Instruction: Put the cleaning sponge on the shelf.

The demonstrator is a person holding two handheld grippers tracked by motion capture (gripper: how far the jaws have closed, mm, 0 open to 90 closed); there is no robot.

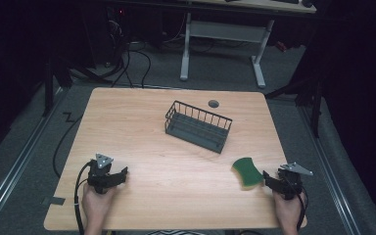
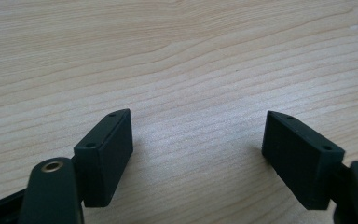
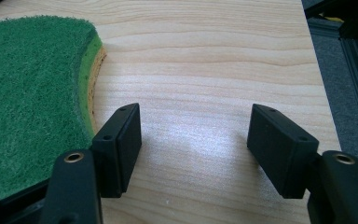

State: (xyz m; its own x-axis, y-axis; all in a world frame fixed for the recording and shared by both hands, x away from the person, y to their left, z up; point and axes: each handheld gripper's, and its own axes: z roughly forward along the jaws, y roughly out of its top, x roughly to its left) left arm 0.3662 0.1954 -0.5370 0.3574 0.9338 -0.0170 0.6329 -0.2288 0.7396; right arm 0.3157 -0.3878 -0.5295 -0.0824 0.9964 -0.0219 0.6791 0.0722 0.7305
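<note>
In the high view, the wooden table [image 1: 176, 147] takes up the middle of the frame. The left gripper [image 1: 119, 177] sits in the lower left, held in the person's left hand [image 1: 97, 203], and the right gripper [image 1: 270, 182] sits in the lower right, held in the right hand [image 1: 288, 211].

The green sponge [image 1: 247, 172] lies flat on the table in the lower right of the high view, just beside the right gripper and to its left. In the right gripper view the sponge [image 3: 28, 98] fills the left side of the frame, green scouring face up with a yellow edge showing; the gripper's left jaw stands right next to that edge, though whether it touches cannot be told. The 2 jaws of the right gripper [image 3: 193, 149] are spread wide, with bare wood between them.

In the left gripper view, the left gripper [image 2: 198, 156] has its 2 jaws spread wide over bare tabletop, gripping nothing.

A dark wire basket [image 1: 198, 126] stands near the centre of the high view, turned at an angle, well apart from both grippers and the sponge. A small round grey grommet [image 1: 213, 103] sits in the tabletop just above it.
</note>
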